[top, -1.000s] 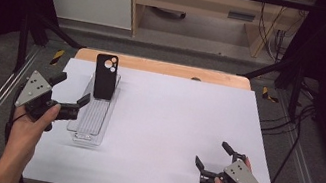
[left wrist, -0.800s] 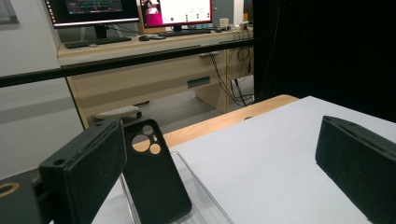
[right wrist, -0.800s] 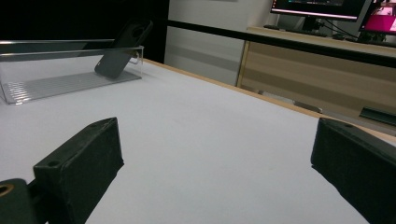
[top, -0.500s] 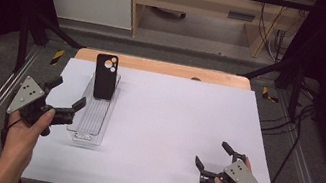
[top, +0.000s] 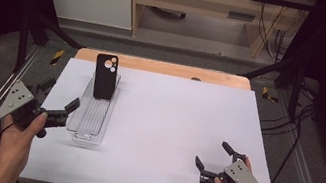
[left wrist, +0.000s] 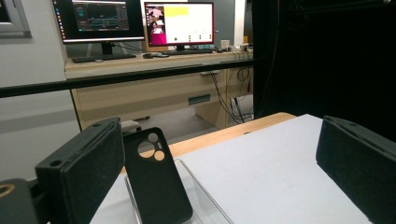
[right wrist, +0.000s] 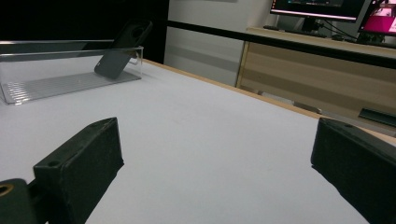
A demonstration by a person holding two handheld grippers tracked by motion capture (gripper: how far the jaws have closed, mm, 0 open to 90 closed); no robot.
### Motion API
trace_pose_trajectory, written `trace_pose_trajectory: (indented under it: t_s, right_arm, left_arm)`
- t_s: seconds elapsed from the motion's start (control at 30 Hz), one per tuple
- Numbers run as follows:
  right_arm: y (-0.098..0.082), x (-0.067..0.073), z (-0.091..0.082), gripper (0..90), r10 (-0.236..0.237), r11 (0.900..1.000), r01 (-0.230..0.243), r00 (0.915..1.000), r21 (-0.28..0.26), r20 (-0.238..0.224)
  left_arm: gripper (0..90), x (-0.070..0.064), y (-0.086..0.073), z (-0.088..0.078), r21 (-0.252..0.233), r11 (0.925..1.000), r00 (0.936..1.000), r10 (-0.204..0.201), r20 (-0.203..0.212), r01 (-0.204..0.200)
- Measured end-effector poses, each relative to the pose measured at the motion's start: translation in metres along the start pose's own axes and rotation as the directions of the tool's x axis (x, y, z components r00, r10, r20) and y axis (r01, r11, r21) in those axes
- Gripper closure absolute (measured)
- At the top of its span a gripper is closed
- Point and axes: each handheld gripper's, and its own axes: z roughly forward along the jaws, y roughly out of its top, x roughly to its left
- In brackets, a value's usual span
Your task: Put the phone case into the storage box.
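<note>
I see my left gripper (top: 59, 95) spread wide and holding nothing at the desk's (top: 170, 123) left edge, just beside the clear tray (top: 86, 128), whose far end props the black phone case (top: 105, 76), while my right gripper (top: 213, 156) rests released near the front right corner.

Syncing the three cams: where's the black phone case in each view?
High view: black phone case stands propped at the far end of the clear tray, upper left of the table.
Left gripper view: lower left, just right of the near jaw, leaning in the tray.
Right gripper view: upper left, leaning at the tray's far end.
Shared landmark: the clear tray.
</note>
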Motion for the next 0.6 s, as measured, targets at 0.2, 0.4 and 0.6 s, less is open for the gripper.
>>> trace_pose_trajectory:
  t_s: [0.2,0.4,0.6]
  right_arm:
    - [0.0,0.001,0.0,2.7,-0.001,1.0,0.001,1.0,0.003,-0.002]
    - [0.0,0.001,0.0,2.7,0.0,1.0,0.0,1.0,0.002,-0.001]
    - [0.0,0.001,0.0,2.7,0.0,1.0,0.0,1.0,0.002,-0.001]
  left_arm:
    - [0.8,0.001,-0.007,-0.005,0.008,0.9999,0.9999,-0.012,-0.004,0.012]
    - [0.8,0.001,-0.014,-0.009,-0.002,0.9998,0.9996,-0.019,-0.02,0.019]
    - [0.8,0.0,-0.02,-0.011,-0.004,0.9997,0.9995,-0.025,-0.019,0.024]
